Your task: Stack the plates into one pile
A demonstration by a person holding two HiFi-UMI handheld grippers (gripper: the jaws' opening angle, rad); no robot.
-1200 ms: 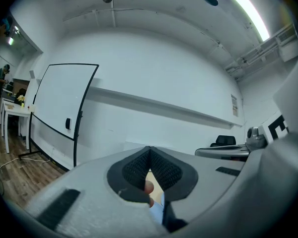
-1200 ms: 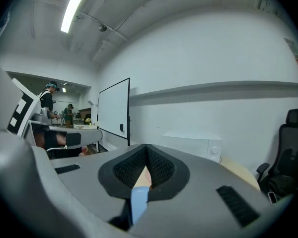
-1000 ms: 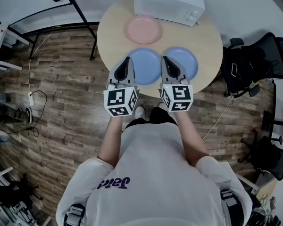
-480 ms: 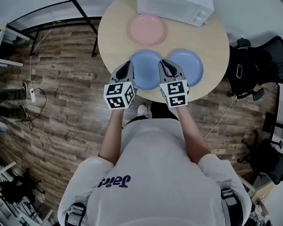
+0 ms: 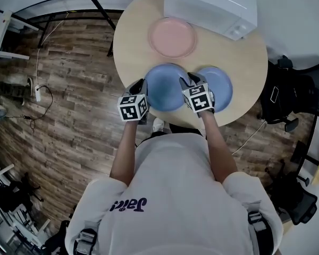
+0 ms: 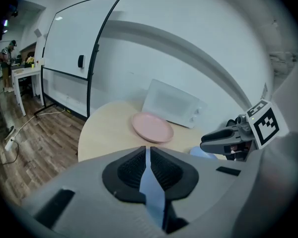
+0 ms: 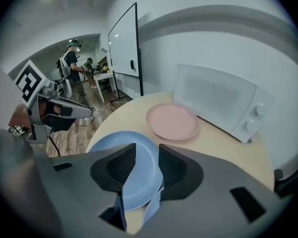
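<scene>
The right gripper [image 5: 190, 79] points down at the seam between the two blue plates by the table's [image 5: 132, 41] near edge. Its jaws are opening, standing about half apart. In the right gripper view the rim of the left blue plate [image 5: 165, 86] lies between them with neither pad pressing on it. That suggests it is being lined up to pinch this rim, the one part of a flat plate that such jaws can take hold of.

The left gripper [image 5: 140, 85] sits at the same plate's opposite rim, right at the near edge of the table. Its jaws are closed to a slit, and only a sliver of blue shows through it. It looks empty. I judge it is parked there to steady the plate or stop it sliding, not to lift it.

The right blue plate [image 5: 221, 86] lies just beside the first, their rims close. The pink plate [image 5: 173, 37] lies apart, toward the far edge in front of the microwave [image 5: 210, 7]. All three plates lie flat and single, so no pile has been started yet.
</scene>
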